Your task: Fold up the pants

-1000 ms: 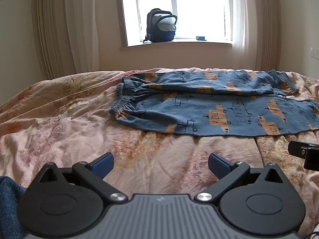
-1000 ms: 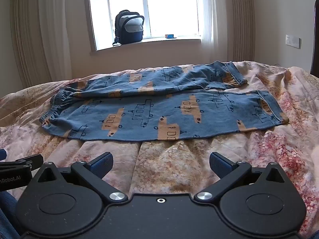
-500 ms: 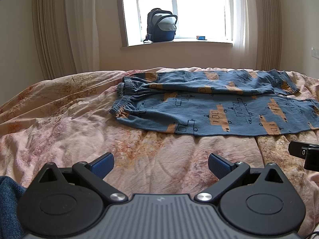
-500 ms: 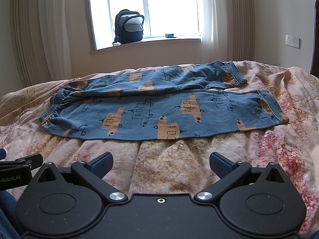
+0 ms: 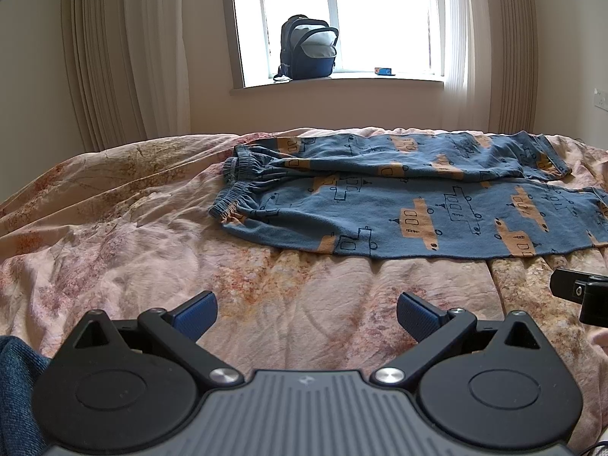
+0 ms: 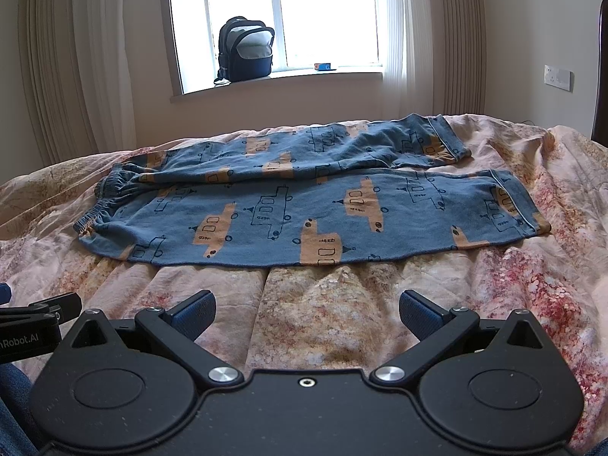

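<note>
Blue pants (image 5: 399, 205) with orange and black vehicle prints lie spread flat across the bed, waistband to the left, both leg cuffs to the right; they also show in the right wrist view (image 6: 304, 205). The far leg partly overlaps the near one. My left gripper (image 5: 306, 313) is open and empty, low over the quilt, well short of the pants' near edge. My right gripper (image 6: 306, 313) is open and empty, also short of the near edge. Each gripper's body shows at the edge of the other's view.
The pink floral quilt (image 5: 133, 250) covers the bed and is wrinkled. A dark backpack (image 5: 307, 47) and a small blue box (image 5: 384, 71) sit on the windowsill behind the bed. Curtains hang at both sides. A wall socket (image 6: 558, 78) is at right.
Both views have shifted very slightly; the pants lie as before and both grippers stay open.
</note>
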Demonstrator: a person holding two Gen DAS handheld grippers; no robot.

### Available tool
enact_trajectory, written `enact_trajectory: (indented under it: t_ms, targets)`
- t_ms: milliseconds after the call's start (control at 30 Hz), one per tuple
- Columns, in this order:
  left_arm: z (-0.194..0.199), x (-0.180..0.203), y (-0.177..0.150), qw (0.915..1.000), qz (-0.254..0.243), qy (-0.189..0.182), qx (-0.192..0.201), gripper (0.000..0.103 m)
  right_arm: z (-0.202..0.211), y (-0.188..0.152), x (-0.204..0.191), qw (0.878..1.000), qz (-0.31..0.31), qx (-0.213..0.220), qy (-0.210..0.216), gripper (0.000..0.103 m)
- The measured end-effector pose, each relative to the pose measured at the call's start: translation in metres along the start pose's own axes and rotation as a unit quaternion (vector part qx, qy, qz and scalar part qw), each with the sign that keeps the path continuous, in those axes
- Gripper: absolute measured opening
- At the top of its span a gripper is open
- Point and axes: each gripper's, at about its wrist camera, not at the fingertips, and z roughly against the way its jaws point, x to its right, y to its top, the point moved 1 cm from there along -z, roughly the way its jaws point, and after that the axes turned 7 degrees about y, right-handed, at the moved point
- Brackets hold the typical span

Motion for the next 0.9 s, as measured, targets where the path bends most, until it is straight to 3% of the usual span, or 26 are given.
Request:
enact_trajectory:
  t_ms: [900]
  targets:
    - [-0.0002, -0.0051, -0.0031, 1.0000, 0.002, 0.001, -0.003, 0.103, 0.0012, -0.0024, 0.0029, 1.000, 0.000, -0.002, 0.000, 0.103]
